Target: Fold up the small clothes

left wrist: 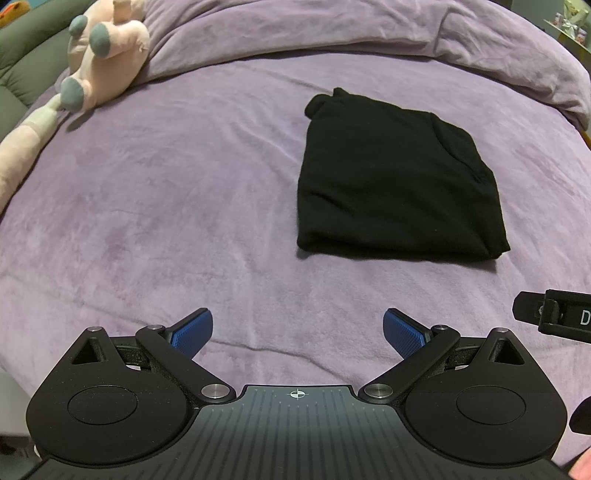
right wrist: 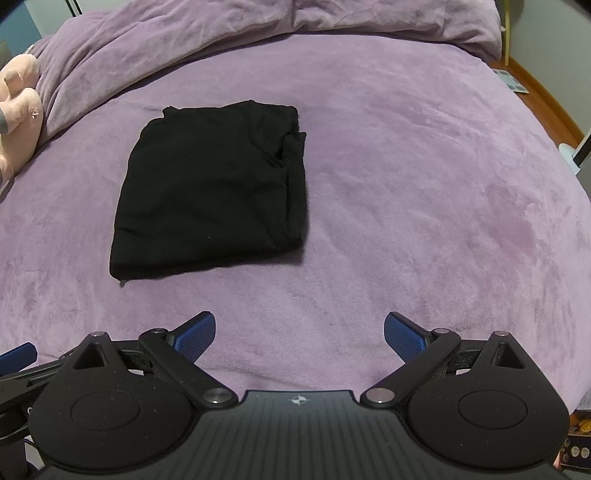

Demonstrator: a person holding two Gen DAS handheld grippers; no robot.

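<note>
A black garment (left wrist: pixel 395 184) lies folded into a rough rectangle on the purple bedspread (left wrist: pixel 184 184); the right wrist view has the same black garment (right wrist: pixel 210 192) left of centre. My left gripper (left wrist: pixel 298 332) is open, hovering over bare bedspread short of the garment's near edge, nothing between its blue pads (left wrist: pixel 194 330). My right gripper (right wrist: pixel 299 334) is also open and empty, to the near right of the garment. Part of the right gripper's body (left wrist: pixel 554 314) shows at the left wrist view's right edge. One blue fingertip (right wrist: pixel 16 352) of the left gripper shows at the right wrist view's left edge.
A pink plush toy (left wrist: pixel 99 55) with grey feet lies at the far left of the bed, seen again as a plush toy (right wrist: pixel 18 107) in the right wrist view. A bunched purple duvet (right wrist: pixel 258 22) runs along the far side. The bed's right edge meets a wooden floor (right wrist: pixel 543 96).
</note>
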